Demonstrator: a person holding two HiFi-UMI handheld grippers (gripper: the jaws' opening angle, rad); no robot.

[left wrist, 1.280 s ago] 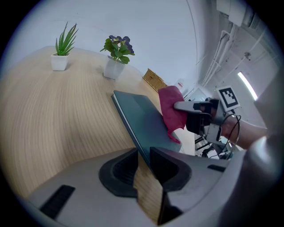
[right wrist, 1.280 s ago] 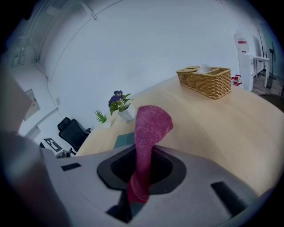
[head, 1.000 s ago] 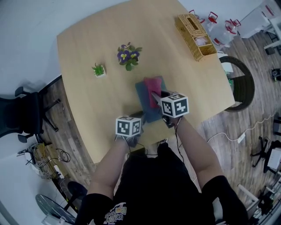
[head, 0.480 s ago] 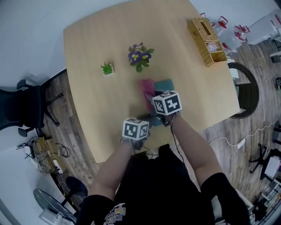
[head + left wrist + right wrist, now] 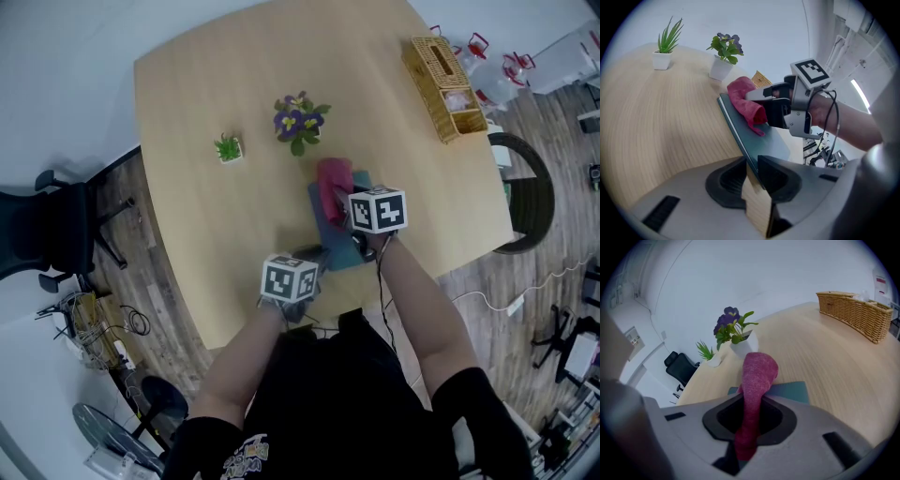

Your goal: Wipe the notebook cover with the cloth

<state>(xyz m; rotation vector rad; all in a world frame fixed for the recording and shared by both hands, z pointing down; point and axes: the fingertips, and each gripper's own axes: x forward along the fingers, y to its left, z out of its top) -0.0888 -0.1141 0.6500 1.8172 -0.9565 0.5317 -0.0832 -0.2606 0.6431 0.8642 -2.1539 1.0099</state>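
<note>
A crimson terry cloth (image 5: 757,373) is pinched in the right gripper (image 5: 750,416) and lies on the far end of the flat teal notebook (image 5: 764,138). The notebook's long axis runs away from the person. The left gripper (image 5: 751,171) clamps its near edge. The bare cover lies nearer the person, so I'd expect a stroke back. All this sits on a pale wooden worktop (image 5: 206,84), with a black office chair (image 5: 47,230) at the left.

Bare worktop (image 5: 206,234) lies open to the left of the notebook (image 5: 337,248), and to its right as far as the wicker basket (image 5: 443,75) at the far corner; the far side is obstructed by a flowering plant (image 5: 299,117) near the notebook and by a small green plant (image 5: 228,148) further left; the notebook's near corner is occupied by the left hand-held gripper (image 5: 314,258).
</note>
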